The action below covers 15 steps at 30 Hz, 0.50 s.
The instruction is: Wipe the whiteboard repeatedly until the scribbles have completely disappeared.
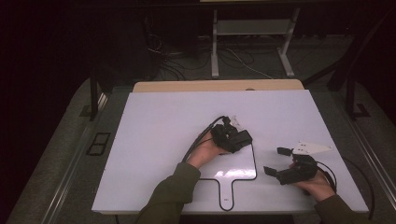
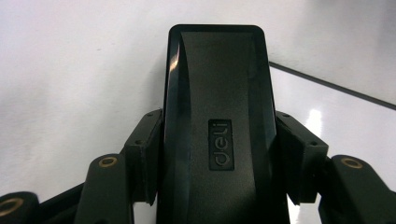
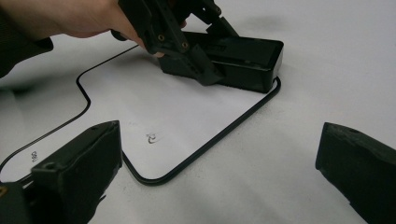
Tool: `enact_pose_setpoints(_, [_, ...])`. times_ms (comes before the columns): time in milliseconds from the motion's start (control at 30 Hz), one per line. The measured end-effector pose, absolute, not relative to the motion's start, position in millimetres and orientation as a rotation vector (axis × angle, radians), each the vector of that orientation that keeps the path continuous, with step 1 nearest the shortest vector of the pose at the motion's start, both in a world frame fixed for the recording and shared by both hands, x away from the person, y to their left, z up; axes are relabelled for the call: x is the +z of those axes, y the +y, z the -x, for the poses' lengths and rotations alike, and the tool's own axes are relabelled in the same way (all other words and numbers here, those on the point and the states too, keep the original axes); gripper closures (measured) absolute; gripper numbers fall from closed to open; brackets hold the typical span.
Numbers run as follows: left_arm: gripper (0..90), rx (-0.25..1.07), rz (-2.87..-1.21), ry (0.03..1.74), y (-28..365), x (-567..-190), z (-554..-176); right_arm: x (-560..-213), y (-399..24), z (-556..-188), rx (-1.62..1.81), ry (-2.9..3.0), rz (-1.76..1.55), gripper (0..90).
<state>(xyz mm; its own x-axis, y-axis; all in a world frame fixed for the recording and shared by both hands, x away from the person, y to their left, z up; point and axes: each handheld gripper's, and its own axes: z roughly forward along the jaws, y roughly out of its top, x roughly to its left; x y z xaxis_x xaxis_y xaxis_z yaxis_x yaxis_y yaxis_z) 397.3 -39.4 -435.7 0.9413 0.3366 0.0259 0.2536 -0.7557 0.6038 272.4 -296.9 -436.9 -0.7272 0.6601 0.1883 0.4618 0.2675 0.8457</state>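
A black oblong box marked "deli" (image 2: 219,121) lies flat on the white table, at the far right corner of a paddle-shaped black outline (image 1: 233,172). My left gripper (image 1: 232,135) is shut on the black box (image 1: 242,138), one jaw pressed against each long side. In the right gripper view the black box (image 3: 247,58) sits on the outline's (image 3: 205,144) edge, with the left gripper (image 3: 187,51) and a hand over it. My right gripper (image 1: 277,161) hovers open to the right, nothing between its fingers (image 3: 79,172).
The white tabletop (image 1: 163,140) has a wooden strip (image 1: 215,85) along its far edge. Behind it, a desk frame (image 1: 215,46) and loose cables (image 1: 238,58) lie on the dark floor. Cables trail from both grippers across the table.
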Motion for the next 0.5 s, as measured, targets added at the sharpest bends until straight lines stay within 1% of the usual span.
enact_pose_setpoints(100, [39.7, 0.153, -2.435, 0.441, -42.0, -437.5, -391.0, -436.9, -297.0, -272.4, 1.447, 2.332, -1.051, 0.0])
enact_pose_setpoints(133, [39.6, 0.155, -2.458, 0.418, -41.7, -436.2, -390.2, -436.8, -297.0, -272.4, 1.446, 2.332, -1.051, 0.0])
enact_pose_setpoints(200, [39.7, 0.135, -2.427, 0.438, -43.6, -437.6, -385.8, -436.6, -297.0, -272.2, 1.446, 2.331, -1.051, 0.0])
enact_pose_setpoints(267, [39.7, 0.126, -2.447, 0.415, -43.3, -436.7, -382.6, -436.6, -297.1, -272.2, 1.445, 2.331, -1.053, 0.0])
enact_pose_setpoints(300, [39.7, 0.137, -2.466, 0.377, -42.8, -435.8, -382.3, -436.6, -297.1, -272.2, 1.445, 2.331, -1.053, 0.0])
enact_pose_setpoints(500, [39.7, 0.13, -2.477, 0.344, -44.6, -435.2, -367.1, -436.7, -297.3, -272.5, 1.447, 2.328, -1.056, 0.0])
